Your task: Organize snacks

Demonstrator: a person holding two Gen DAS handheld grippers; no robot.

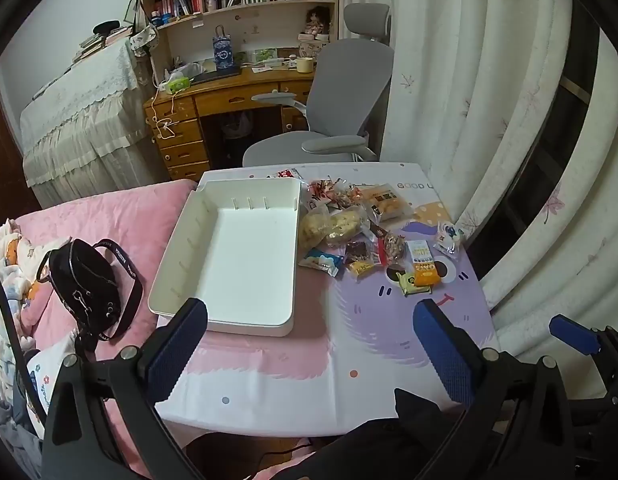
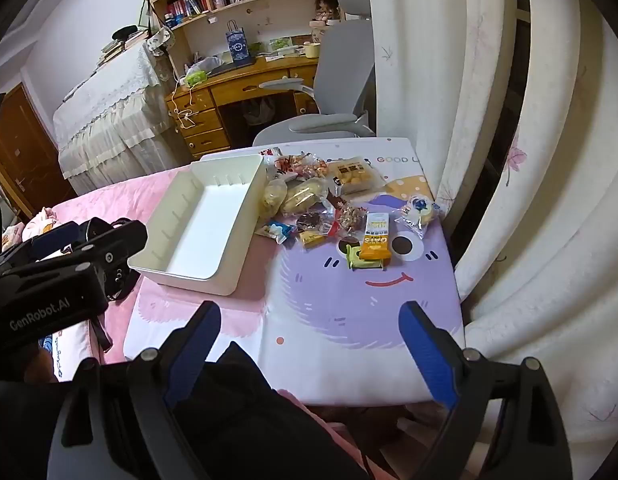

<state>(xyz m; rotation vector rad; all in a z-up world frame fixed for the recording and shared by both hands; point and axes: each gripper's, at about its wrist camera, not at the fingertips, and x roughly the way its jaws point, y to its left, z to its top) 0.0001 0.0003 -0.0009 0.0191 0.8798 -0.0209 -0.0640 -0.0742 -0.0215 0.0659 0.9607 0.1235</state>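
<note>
Beside snacks, tray overhangs mat edge; jaws wide.

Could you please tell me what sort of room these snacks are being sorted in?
Most likely a bedroom that doubles as a study: a pink-covered bed lies beside the cartoon-printed table, and behind stand a wooden desk with bookshelves and a grey office chair.

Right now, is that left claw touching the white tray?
Apart. In the right wrist view the left gripper hangs over the pink bedding beside the white tray, with bedding showing between them; its jaws stand open and empty.
</note>
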